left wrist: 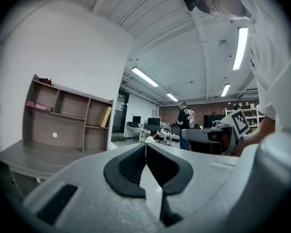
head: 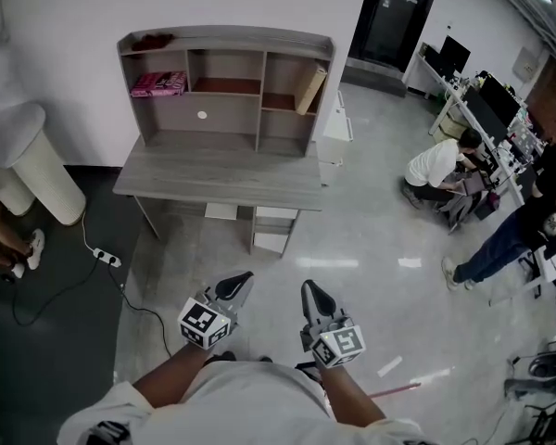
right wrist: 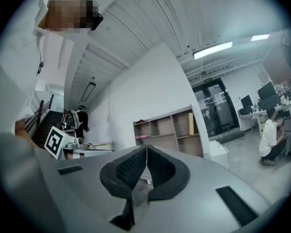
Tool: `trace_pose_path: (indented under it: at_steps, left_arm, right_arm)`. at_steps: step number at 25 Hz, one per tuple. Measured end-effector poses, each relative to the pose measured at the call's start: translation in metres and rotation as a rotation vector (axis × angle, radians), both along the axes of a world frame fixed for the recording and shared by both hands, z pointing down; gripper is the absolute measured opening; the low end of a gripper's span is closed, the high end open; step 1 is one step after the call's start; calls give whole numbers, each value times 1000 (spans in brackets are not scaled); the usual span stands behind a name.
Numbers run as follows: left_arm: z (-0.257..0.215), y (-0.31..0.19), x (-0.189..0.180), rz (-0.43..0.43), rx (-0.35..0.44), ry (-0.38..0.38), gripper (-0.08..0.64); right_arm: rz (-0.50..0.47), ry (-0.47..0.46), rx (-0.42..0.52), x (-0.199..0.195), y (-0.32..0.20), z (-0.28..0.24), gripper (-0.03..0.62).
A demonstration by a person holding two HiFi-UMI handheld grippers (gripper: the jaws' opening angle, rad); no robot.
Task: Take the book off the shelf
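Note:
A tan book (head: 309, 90) leans upright in the upper right compartment of the grey shelf unit (head: 224, 40), which stands on a grey desk (head: 221, 180) against the white wall. Both grippers hang well short of the desk, over the floor. My left gripper (head: 238, 286) is shut with nothing in it, and so is my right gripper (head: 315, 297). In the left gripper view the closed jaws (left wrist: 146, 144) point level, with the book (left wrist: 105, 116) far off to the left. The right gripper view shows shut jaws (right wrist: 146, 147) and the book (right wrist: 190, 124) far ahead.
Pink items (head: 159, 83) lie in the shelf's left compartment. A white cylinder (head: 42, 170) and a power strip (head: 107, 259) with cable sit at the left. A white cabinet (head: 336, 123) stands right of the desk. One person crouches (head: 440, 170) and another stands (head: 514, 230) at the right, by desks.

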State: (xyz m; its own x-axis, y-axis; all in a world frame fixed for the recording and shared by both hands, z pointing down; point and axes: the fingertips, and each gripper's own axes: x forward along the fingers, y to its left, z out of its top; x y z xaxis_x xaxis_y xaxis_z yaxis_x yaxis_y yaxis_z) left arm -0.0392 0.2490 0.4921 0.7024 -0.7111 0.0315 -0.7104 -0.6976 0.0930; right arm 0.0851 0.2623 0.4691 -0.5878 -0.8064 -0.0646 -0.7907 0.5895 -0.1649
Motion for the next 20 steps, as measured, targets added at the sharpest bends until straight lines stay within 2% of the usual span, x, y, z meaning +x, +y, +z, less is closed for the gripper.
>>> trace_pose_path:
  at_steps: [6,11,20]
  left_arm:
    - [0,-4,14,7,12,11,17]
    - [5,-3,24,-14,-2,10,17]
    - [23,-33,13,-70,-40,18,17]
  right_arm:
    - [-18,9,-15,18,-5,8,15]
    - [-34,-34,-40,33,-7,20,15]
    - [-62,-62,-67,31,-44,32,15]
